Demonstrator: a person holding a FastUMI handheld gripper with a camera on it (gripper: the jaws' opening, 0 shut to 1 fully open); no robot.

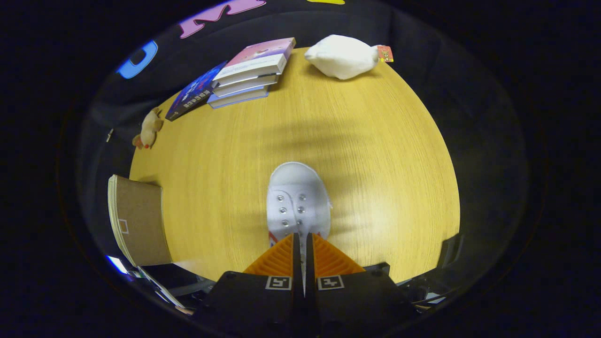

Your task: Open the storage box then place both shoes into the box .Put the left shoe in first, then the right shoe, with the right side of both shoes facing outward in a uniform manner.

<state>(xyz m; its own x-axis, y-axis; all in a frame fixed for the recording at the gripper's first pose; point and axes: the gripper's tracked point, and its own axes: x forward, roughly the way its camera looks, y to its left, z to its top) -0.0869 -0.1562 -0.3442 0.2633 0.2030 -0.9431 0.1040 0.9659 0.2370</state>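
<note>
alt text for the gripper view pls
The gripper has its jaws nearly closed on the rear of a white shoe on a round wooden table. Beyond lie stacked books, a white plush toy and a brown box.

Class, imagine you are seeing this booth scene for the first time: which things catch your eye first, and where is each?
A white shoe lies mid-table, its toe pointing away; the gripper has its jaws nearly closed, pinching the shoe's near end. Beyond it, at the round wooden table's far edge, sit a stack of books and a white plush toy.
</note>
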